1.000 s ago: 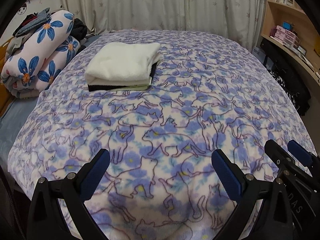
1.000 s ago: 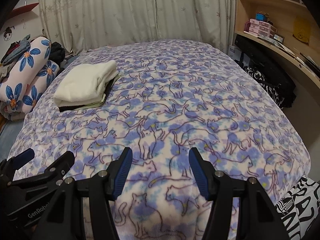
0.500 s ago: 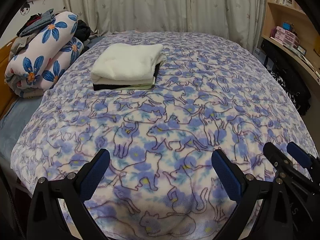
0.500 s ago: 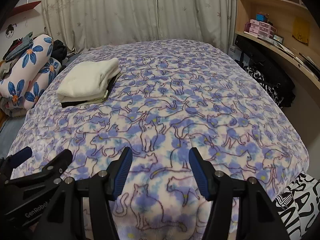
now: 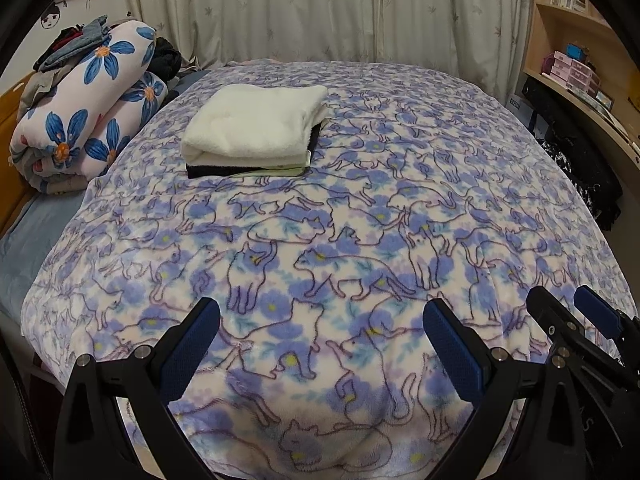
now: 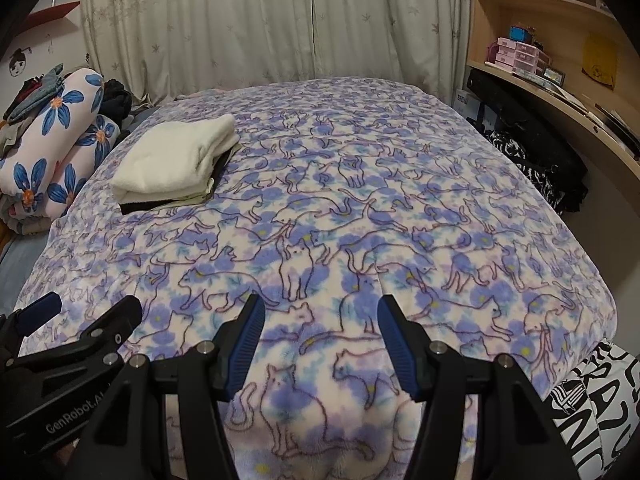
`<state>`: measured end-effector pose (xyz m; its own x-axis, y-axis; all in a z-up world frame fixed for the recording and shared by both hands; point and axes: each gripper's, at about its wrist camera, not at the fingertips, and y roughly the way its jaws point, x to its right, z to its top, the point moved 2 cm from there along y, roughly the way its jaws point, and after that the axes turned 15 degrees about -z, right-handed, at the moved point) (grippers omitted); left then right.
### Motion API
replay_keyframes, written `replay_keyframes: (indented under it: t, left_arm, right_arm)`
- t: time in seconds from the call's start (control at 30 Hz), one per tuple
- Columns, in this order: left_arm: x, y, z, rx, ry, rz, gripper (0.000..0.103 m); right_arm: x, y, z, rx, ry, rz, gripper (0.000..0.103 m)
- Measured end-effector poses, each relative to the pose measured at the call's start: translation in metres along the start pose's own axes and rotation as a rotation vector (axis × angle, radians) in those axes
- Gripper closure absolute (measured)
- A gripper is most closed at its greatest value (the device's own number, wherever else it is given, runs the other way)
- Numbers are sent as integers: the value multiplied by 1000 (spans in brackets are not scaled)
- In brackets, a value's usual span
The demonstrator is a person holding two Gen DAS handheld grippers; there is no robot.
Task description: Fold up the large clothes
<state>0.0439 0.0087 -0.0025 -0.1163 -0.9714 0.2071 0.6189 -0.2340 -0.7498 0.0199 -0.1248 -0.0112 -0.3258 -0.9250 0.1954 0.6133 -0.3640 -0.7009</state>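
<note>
A stack of folded clothes (image 5: pixel 256 128) (image 6: pixel 176 156), cream on top with a black and a pale green layer under it, lies on the far left part of the bed. The bed is covered by a blue and white cat-print blanket (image 5: pixel 340 248) (image 6: pixel 360 216). My left gripper (image 5: pixel 320 320) hangs over the blanket's near edge, jaws wide apart and empty. My right gripper (image 6: pixel 320 320) is beside it on the right, jaws partly apart with nothing between them. Each gripper shows in the other's view, the right gripper (image 5: pixel 576 312) at the lower right and the left gripper (image 6: pixel 88 312) at the lower left.
Rolled flower-print bedding (image 5: pixel 88 108) with loose clothes on top lies left of the bed. Curtains (image 5: pixel 320 12) hang behind. Wooden shelves and a desk (image 6: pixel 552 80) with small boxes run along the right, with dark patterned fabric (image 6: pixel 536 164) beside the bed and black-and-white cloth (image 6: pixel 592 400) at the near right.
Both views have drifted back and slightly up, so the bed and folded stack sit a little lower in frame. Both grippers' jaws kept the same width.
</note>
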Motion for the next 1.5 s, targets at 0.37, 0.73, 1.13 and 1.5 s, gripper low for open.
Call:
replay_keyframes:
  t: [0.37, 0.73, 1.13, 1.5]
  left_arm:
    - [-2, 5, -1, -11, -10, -2, 2]
    - [-12, 10, -2, -29, -17, 9, 2]
    - [-11, 11, -1, -30, -17, 12, 2]
    - [-13, 12, -2, -38, -18, 12, 2]
  right_arm:
    - [-1, 1, 0, -6, 4, 7, 45]
    - [-2, 6, -1, -11, -9, 11, 45]
    - [-4, 6, -1, -11, -10, 10, 44]
    - [-6, 10, -2, -20, -9, 13, 45]
